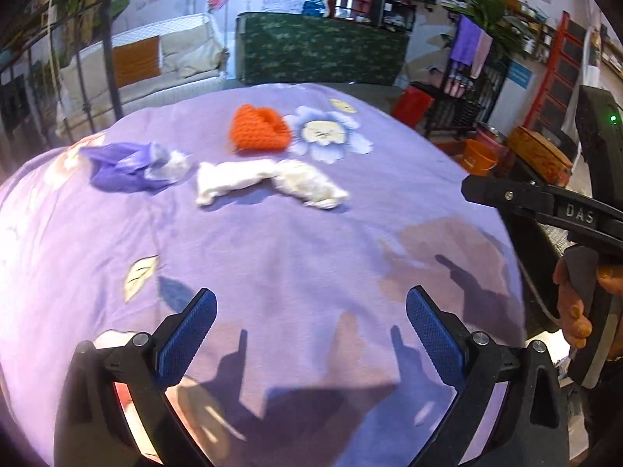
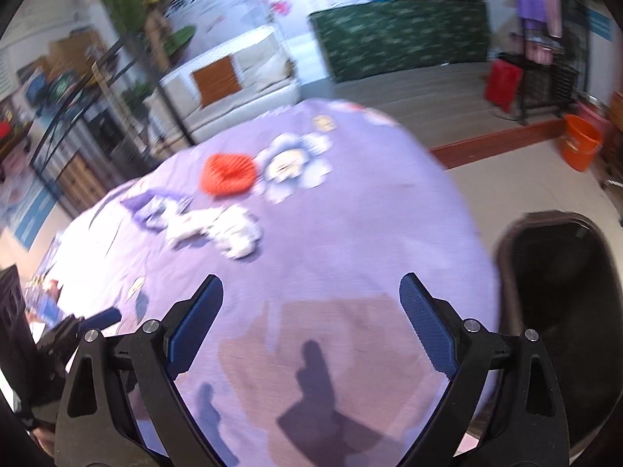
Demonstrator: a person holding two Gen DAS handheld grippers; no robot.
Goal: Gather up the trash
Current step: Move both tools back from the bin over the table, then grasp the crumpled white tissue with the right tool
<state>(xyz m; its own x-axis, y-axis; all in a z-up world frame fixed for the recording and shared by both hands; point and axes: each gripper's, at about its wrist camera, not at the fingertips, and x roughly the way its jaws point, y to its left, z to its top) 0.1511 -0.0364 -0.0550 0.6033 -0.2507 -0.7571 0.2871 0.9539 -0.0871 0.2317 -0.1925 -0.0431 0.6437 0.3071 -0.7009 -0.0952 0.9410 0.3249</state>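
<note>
Crumpled white tissue [image 1: 268, 181], its long axis running left to right, lies on the lilac flowered bedspread [image 1: 272, 272] just in front of the orange knitted piece [image 1: 259, 129]. Left of that piece: a purple wrapper [image 1: 124, 165] with more white tissue. Left hand-held gripper [image 1: 311, 334] and right hand-held gripper [image 2: 311, 323] gape empty, near edge. Dark bin [image 2: 560, 311] stands right of the bed.

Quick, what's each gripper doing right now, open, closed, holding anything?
Left gripper: jaws open, holding nothing, above the purple cloth.
Right gripper: jaws open, holding nothing, also above the cloth.
</note>
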